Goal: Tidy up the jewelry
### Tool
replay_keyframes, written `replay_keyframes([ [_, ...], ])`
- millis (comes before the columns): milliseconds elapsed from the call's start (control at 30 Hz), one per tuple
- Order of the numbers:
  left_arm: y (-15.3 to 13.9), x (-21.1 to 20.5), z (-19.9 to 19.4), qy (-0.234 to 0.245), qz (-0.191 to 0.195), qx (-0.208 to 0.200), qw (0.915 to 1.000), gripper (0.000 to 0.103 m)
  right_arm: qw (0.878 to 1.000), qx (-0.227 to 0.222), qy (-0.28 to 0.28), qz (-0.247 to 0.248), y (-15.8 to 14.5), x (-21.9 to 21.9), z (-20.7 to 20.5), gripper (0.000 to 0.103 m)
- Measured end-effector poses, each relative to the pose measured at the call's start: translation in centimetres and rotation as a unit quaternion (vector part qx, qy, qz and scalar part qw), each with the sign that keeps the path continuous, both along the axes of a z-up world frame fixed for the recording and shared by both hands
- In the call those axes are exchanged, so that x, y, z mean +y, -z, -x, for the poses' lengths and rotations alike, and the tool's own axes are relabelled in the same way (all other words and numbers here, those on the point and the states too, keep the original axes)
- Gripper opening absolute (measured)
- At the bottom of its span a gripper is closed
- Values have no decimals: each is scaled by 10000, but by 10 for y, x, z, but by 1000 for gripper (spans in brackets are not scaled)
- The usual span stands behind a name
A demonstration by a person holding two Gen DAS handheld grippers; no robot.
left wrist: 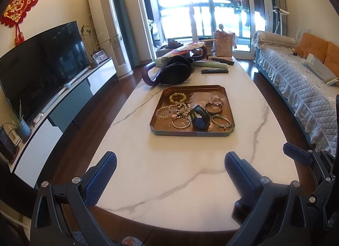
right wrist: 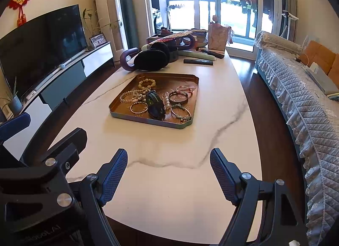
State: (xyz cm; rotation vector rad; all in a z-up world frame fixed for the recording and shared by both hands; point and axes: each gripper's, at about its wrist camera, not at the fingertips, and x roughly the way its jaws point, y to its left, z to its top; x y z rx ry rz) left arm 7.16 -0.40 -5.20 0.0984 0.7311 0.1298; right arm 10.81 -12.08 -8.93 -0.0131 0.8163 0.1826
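Where the white marble-veined table (left wrist: 169,182) widens toward its middle, sits a square copper-coloured metal tray (left wrist: 226,102) with a raised rim, well apart from both grippers. Holds a loose jumble of jewelry: a cream beaded bracelet (left wrist: 177,97) at the far left, a pearl strand bracelet (left wrist: 164,113) nearer, a gold beaded bangle (left wrist: 180,122) at the near edge. Touching these at the centre, a dark green strapped watch (left wrist: 199,119) lying on its side. To the right of it, a plain dark metal bangle (left wrist: 213,107), a pink beaded bracelet (left wrist: 216,100) behind, a thin bangle with pale green stones (left wrist: 221,121) toward the near right corner.

Beyond the tray, a black oval pouch (left wrist: 173,72) leaning by a curved purple handle (left wrist: 147,74), a woven fan (left wrist: 186,48) on top, a dark slim remote (left wrist: 215,71) lying flat.

Nearer, over bare tabletop: left gripper (left wrist: 170,168) with blue textured fingers (left wrist: 101,179) spread wide, nothing between them. Right gripper (right wrist: 169,173) likewise spread, blue pads (right wrist: 222,177) apart and pinching nothing.

Off to the left, a black flat television (left wrist: 40,64) on a low cabinet; to the right, a sofa with a quilted grey cover (left wrist: 296,83).
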Motion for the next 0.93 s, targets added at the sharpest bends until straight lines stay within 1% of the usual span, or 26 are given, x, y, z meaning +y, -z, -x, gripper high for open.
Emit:
replay_keyframes([
  [133, 1, 2, 3, -114, -6, 16, 9999, 103, 10000, 16, -12, 6, 0, 0, 0, 77],
  [267, 0, 4, 5, -102, 9, -45, 9999, 103, 10000, -40, -25, 30, 0, 0, 1, 77],
  [467, 0, 4, 6, -62, 62, 52, 9999, 103, 10000, 23, -38, -16, 1, 0, 1, 78],
  [933, 0, 3, 7, -81, 8, 22, 10000, 103, 10000, 40, -43, -21, 0, -1, 0, 78],
])
